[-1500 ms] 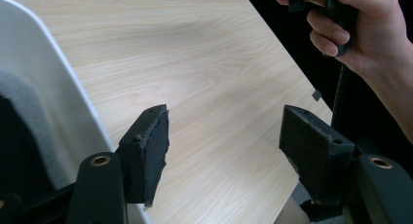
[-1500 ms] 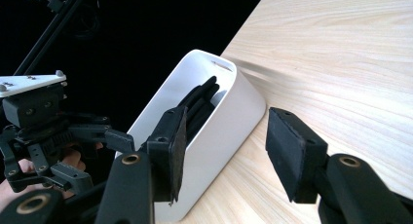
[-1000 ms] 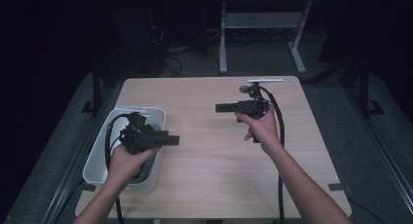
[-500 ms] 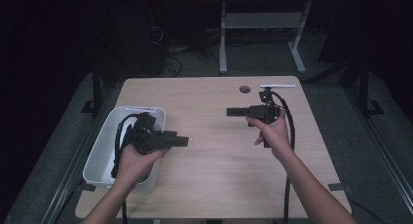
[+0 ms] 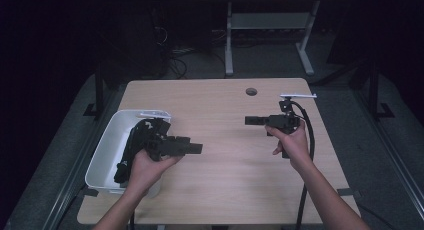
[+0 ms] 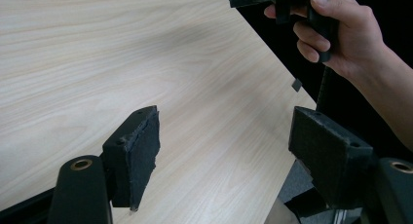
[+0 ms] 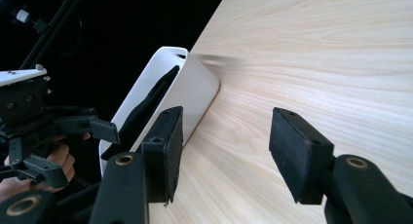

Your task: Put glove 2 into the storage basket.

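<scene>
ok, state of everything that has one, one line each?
left hand-held gripper: open, empty, held above the table
right hand-held gripper: open, empty, held above the table
white bin: upright at the table's left edge, dark black items inside, too dim to identify
table: bare wood in the middle, small round hole near the far edge

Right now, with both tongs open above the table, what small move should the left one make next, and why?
Probably swing the left tongs back over the white bin and lower them toward the black bundle inside. They are open, hold nothing, and point away from the bin toward the right tongs, with bare table below them.
</scene>
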### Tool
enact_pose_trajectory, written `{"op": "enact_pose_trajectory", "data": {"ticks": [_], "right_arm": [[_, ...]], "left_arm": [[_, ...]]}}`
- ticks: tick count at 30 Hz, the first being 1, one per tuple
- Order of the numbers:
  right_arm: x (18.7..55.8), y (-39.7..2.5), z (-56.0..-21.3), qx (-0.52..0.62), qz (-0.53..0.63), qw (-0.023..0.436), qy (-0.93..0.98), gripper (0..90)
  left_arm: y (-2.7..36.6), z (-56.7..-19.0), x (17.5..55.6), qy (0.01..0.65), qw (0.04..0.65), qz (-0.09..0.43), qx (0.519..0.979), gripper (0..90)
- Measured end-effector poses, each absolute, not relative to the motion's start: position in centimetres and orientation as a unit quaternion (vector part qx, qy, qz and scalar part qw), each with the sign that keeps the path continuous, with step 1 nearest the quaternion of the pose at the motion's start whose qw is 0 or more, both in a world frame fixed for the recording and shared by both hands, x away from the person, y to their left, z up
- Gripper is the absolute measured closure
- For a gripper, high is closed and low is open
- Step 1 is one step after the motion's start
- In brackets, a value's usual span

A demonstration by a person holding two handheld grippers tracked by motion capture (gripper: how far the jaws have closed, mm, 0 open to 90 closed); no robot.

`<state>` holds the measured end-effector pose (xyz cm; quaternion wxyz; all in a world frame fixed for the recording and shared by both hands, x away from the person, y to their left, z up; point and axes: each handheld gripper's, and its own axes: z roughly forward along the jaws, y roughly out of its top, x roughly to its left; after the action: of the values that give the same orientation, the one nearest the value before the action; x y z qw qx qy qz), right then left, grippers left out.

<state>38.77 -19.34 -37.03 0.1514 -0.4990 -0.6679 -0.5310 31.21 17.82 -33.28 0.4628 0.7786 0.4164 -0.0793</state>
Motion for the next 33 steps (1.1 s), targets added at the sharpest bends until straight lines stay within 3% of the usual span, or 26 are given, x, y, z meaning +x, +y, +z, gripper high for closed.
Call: {"op": "enact_pose_trajectory", "data": {"ticks": [33], "right_arm": [[36.4, -24.8, -41.0, -0.532, -0.520, 0.168, -0.647, 43.4]], "left_arm": [[14.9, -36.2, 30.4, 0.400, 0.463, -0.094, 0.786, 24.7]]}}
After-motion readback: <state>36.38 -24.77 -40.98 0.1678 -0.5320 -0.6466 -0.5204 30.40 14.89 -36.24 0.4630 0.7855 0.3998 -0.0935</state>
